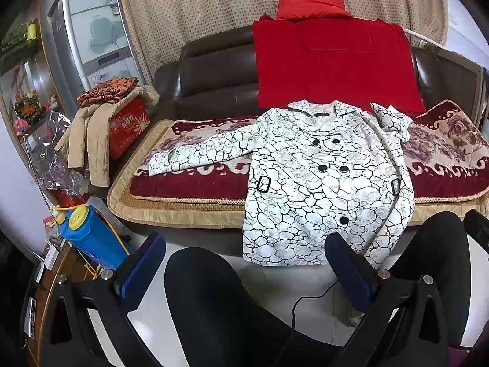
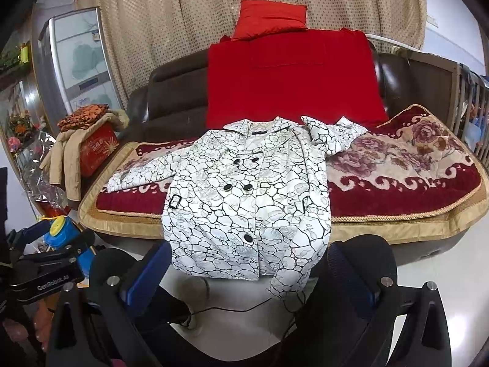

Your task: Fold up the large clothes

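A white coat (image 1: 324, 183) with a black crackle pattern and black buttons lies face up on the sofa seat, its hem hanging over the front edge. Its left sleeve (image 1: 198, 156) is spread out sideways; the other sleeve is folded in along the right side. The coat also shows in the right wrist view (image 2: 244, 202). My left gripper (image 1: 244, 263) is open and empty, held back below the hem above the person's black-clad knees. My right gripper (image 2: 247, 272) is open and empty, just in front of the hanging hem.
A brown leather sofa (image 1: 214, 70) carries a red floral seat cover (image 2: 412, 165), a red blanket (image 1: 333, 64) and a red cushion (image 1: 308, 0). At the left stand a red box (image 1: 128, 125) draped with a beige jacket, and a blue sprayer tank (image 1: 88, 235). A black cable (image 2: 232, 310) lies on the floor.
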`<state>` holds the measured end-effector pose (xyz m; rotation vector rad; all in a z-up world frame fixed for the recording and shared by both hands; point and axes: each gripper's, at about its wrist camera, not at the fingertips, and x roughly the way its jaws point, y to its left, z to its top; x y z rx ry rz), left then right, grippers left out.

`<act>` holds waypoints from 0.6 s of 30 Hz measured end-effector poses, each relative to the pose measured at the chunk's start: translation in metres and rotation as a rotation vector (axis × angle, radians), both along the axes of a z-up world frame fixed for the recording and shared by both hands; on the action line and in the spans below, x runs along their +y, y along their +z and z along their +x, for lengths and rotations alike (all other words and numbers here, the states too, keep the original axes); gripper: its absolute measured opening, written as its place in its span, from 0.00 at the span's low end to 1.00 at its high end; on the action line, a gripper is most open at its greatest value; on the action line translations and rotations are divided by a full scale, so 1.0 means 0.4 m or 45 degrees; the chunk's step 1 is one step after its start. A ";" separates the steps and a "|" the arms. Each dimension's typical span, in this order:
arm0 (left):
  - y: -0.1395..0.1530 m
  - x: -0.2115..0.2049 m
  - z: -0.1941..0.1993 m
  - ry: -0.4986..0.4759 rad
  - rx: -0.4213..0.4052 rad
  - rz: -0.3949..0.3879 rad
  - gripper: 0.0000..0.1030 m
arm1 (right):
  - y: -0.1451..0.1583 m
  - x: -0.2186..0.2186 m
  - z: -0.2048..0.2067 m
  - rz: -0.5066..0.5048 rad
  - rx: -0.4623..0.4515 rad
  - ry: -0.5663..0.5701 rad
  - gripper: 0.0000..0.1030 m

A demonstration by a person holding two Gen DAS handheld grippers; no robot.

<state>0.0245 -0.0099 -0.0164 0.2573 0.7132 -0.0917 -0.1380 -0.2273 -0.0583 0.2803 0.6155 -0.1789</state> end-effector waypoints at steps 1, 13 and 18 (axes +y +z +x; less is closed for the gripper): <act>-0.001 -0.001 0.001 0.001 0.003 0.001 1.00 | 0.001 0.000 -0.002 0.003 -0.004 0.001 1.00; -0.015 0.005 0.030 0.022 0.034 -0.007 1.00 | -0.010 -0.004 0.001 0.060 -0.010 0.034 1.00; -0.021 0.011 0.055 0.047 0.031 -0.007 1.00 | -0.029 -0.023 0.025 0.095 0.027 0.015 1.00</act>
